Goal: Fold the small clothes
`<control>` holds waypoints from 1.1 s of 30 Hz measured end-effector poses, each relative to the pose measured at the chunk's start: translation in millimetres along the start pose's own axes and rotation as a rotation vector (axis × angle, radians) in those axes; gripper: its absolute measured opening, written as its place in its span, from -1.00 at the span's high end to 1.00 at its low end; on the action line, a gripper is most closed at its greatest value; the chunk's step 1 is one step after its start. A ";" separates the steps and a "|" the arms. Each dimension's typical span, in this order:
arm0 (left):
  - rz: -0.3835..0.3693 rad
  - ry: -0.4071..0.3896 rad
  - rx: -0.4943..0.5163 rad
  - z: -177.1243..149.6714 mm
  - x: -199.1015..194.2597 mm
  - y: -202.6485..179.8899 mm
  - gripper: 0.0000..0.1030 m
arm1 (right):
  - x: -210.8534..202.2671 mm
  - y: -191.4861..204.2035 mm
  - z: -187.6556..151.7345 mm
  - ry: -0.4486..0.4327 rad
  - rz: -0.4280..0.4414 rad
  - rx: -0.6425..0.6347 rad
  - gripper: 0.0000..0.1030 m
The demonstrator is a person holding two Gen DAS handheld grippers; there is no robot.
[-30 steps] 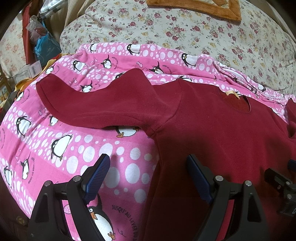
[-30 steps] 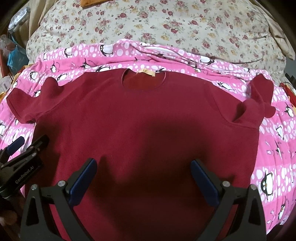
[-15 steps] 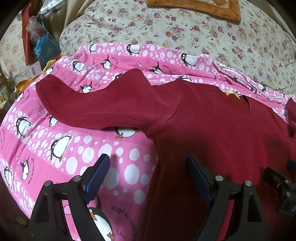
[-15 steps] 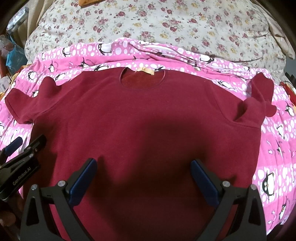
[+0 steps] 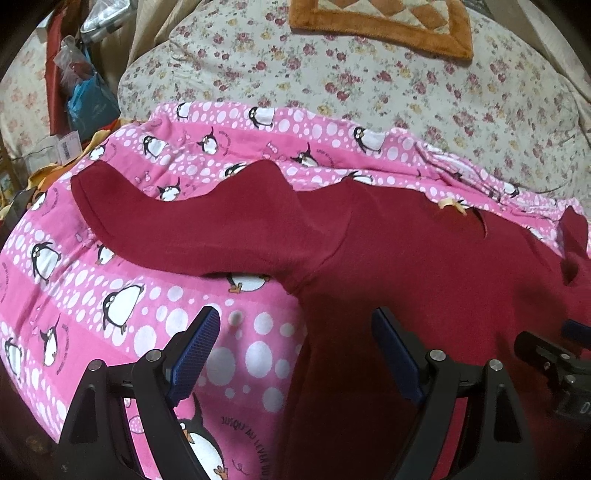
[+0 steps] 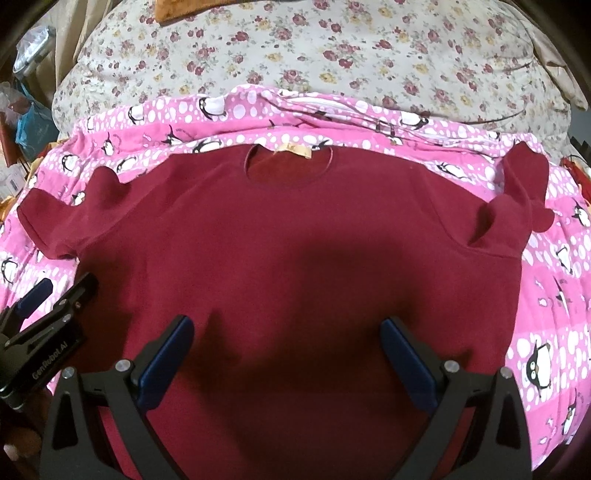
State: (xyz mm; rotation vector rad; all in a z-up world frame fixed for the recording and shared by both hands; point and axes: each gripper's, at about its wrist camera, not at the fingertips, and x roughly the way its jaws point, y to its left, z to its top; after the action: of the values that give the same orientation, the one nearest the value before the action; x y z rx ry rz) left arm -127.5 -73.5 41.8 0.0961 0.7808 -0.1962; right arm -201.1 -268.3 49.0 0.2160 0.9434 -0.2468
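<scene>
A dark red short-sleeved T-shirt (image 6: 295, 236) lies spread flat, neck away from me, on a pink penguin blanket (image 6: 546, 332). Its left sleeve (image 5: 192, 229) lies stretched out; its right sleeve (image 6: 517, 206) is crumpled. My left gripper (image 5: 295, 328) is open, hovering over the shirt's left side edge below the armpit, one finger over the blanket and one over the shirt. My right gripper (image 6: 288, 332) is open above the shirt's lower middle. Each gripper shows at the edge of the other's view: the left one (image 6: 40, 332) and the right one (image 5: 554, 354).
A floral quilt (image 6: 332, 48) rises behind the blanket, with an orange-bordered mat (image 5: 380, 22) on it. Bags and boxes (image 5: 81, 99) are piled at the far left beside the bed.
Both grippers have moved slightly forward and lower over the shirt. The shirt has not moved.
</scene>
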 end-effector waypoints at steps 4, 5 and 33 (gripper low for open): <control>-0.013 0.000 -0.002 0.0 -1.6 0.3 -0.31 | -5.4 0.8 1.6 -0.025 -0.011 -0.010 -0.99; -0.015 -0.001 -0.003 0.1 -1.9 0.3 -0.31 | -6.1 0.9 1.3 -0.027 -0.013 -0.011 -0.99; -0.054 -0.038 0.057 -1.5 -12.6 -11.6 -0.31 | -13.7 -18.7 -11.6 -0.035 -0.047 0.070 -0.99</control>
State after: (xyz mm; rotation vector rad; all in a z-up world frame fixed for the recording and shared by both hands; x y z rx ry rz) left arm -139.7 -82.8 49.5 0.1251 0.7408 -0.2708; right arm -223.4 -281.2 52.2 0.2530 0.9068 -0.3263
